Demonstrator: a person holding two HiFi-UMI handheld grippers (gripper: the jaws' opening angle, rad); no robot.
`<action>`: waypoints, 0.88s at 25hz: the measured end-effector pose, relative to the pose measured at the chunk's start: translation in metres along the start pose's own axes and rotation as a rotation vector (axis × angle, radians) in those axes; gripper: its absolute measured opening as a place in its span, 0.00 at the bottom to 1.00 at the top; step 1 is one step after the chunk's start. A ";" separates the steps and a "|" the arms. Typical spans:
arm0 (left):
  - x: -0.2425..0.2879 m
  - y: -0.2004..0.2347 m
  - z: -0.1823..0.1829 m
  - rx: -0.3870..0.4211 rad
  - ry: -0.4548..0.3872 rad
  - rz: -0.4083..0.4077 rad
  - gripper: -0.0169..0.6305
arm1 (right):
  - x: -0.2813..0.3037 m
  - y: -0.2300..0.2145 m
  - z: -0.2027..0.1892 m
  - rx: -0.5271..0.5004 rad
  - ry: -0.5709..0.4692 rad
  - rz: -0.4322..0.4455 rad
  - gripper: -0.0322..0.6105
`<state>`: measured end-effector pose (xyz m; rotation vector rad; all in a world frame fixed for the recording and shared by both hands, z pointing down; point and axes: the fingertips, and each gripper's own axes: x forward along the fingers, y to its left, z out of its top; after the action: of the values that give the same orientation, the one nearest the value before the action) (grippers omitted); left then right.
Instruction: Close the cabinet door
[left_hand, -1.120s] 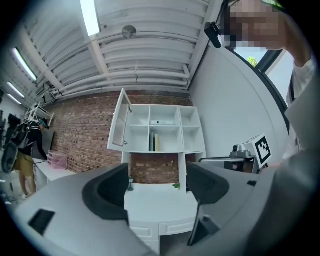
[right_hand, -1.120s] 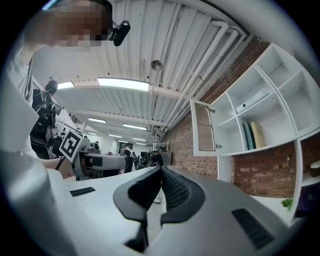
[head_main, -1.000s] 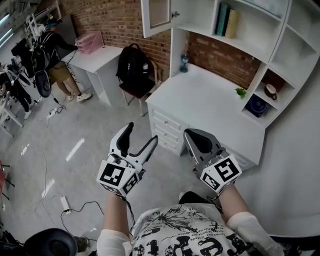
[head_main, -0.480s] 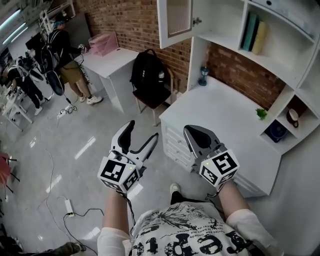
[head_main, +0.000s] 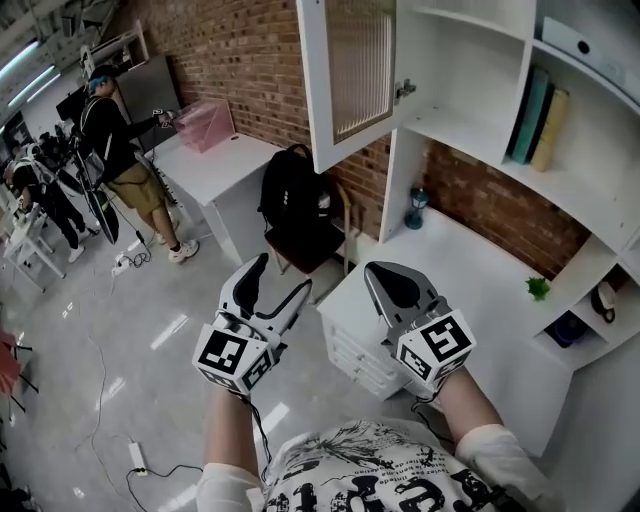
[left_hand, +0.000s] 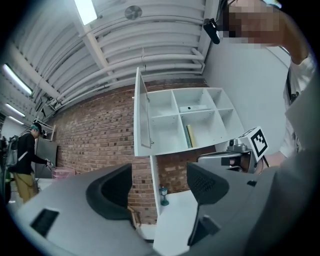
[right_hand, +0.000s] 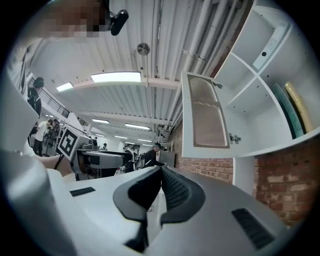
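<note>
Head view: the left gripper (head_main: 282, 278) and right gripper (head_main: 398, 285) are held side by side low in the picture, above the floor and the near corner of a white desk (head_main: 470, 290). The cabinet door (head_main: 345, 70) stands swung wide open at the top, well apart from both grippers, its small knob (head_main: 403, 90) on the inner face. Beside it the open shelves (head_main: 470, 60) hold a few books (head_main: 540, 115). A small lantern (head_main: 415, 208) and a little plant (head_main: 538, 288) sit on the desk; a black backpack (head_main: 295, 195) rests on a chair to the left.

Left gripper view: the jaws stand wide apart with nothing between them. The door (left_hand: 142, 117) shows almost edge-on, hanging open off the shelves.

Right gripper view: the jaws are pressed together, holding nothing. The door (right_hand: 205, 112) faces the camera above them, open
</note>
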<state>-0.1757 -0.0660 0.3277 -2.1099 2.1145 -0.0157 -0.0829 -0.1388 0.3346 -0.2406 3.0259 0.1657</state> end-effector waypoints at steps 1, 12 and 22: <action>0.012 0.011 -0.001 -0.001 -0.004 -0.004 0.57 | 0.010 -0.012 -0.002 -0.004 0.009 -0.019 0.07; 0.118 0.112 0.034 -0.047 -0.127 -0.199 0.57 | 0.107 -0.091 0.006 -0.100 0.102 -0.256 0.07; 0.185 0.190 0.122 -0.027 -0.297 -0.547 0.56 | 0.186 -0.115 0.049 -0.195 0.052 -0.479 0.07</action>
<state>-0.3492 -0.2364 0.1662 -2.4549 1.3408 0.2466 -0.2425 -0.2740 0.2547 -0.9819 2.8942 0.4140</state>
